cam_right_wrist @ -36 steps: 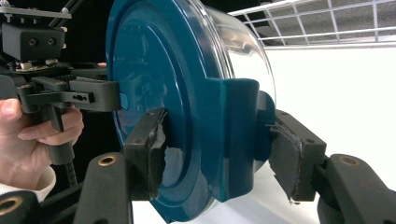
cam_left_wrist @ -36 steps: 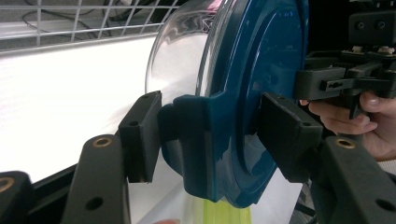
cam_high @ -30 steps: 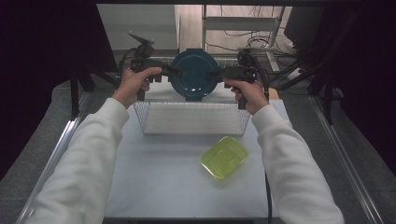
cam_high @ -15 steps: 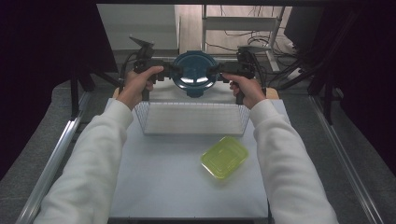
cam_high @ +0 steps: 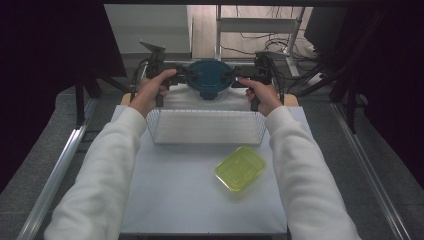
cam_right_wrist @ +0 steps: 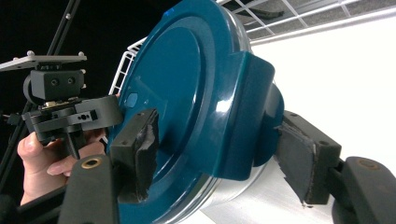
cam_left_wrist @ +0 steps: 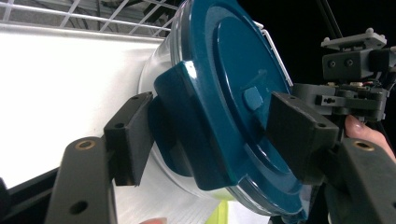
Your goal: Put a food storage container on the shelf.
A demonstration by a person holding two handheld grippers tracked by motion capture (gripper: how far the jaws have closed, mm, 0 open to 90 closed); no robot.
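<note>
Since a second ago the container has moved to the far side of the rack and sunk lower. Both grippers, left and right, have just been opening, jaws straddling its lid clips; pads seem clear, so it is probably being released there.
</note>
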